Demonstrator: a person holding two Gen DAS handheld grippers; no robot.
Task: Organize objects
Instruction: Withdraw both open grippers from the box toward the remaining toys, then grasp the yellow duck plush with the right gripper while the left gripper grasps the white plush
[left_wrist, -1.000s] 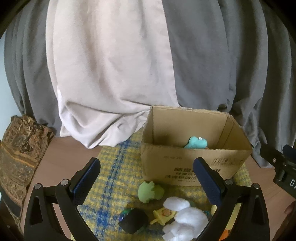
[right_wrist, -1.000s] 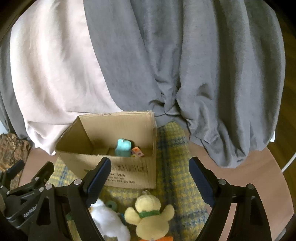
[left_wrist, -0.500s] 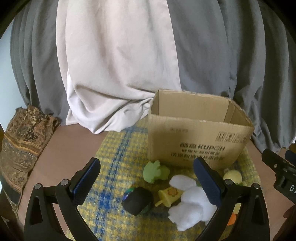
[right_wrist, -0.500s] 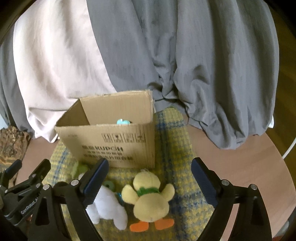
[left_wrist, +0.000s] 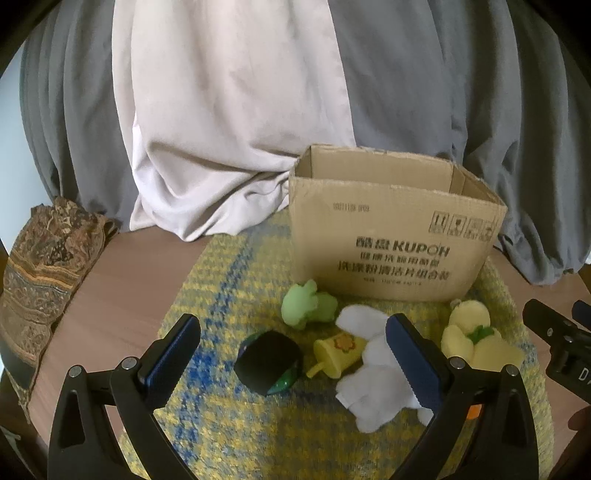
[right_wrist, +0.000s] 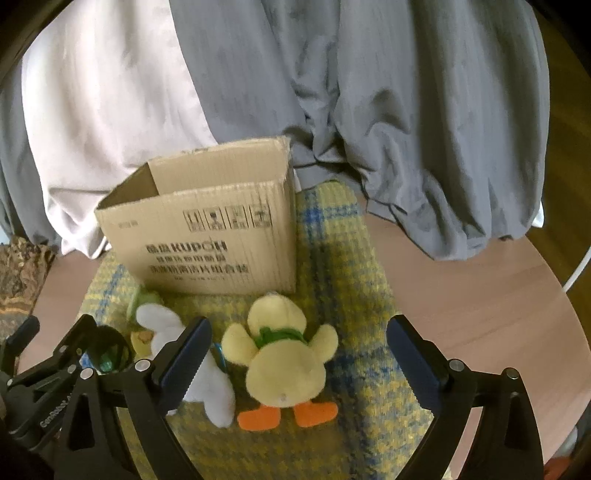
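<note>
Cardboard box (right_wrist: 207, 236), yellow duck (right_wrist: 280, 354), gripper (right_wrist: 297, 354) opening

A cardboard box (left_wrist: 391, 236) is standing on a woven mat (left_wrist: 229, 280) spread over the table (left_wrist: 122, 288), with draped cloth (left_wrist: 229, 110) hanging behind it. Before the box are lying a plush duck (right_wrist: 280, 354), a white plush toy (left_wrist: 373, 373), a small cup (left_wrist: 338, 350), a green plush (left_wrist: 306, 308) and a dark round object (left_wrist: 267, 360), leftmost. A folded patterned fabric (left_wrist: 44, 258) is lying at the table's left edge.

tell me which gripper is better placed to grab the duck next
Right. The right gripper frames the duck between its opening jaws, nothing held. The left gripper faces the black toy, duck off to its side.
</note>
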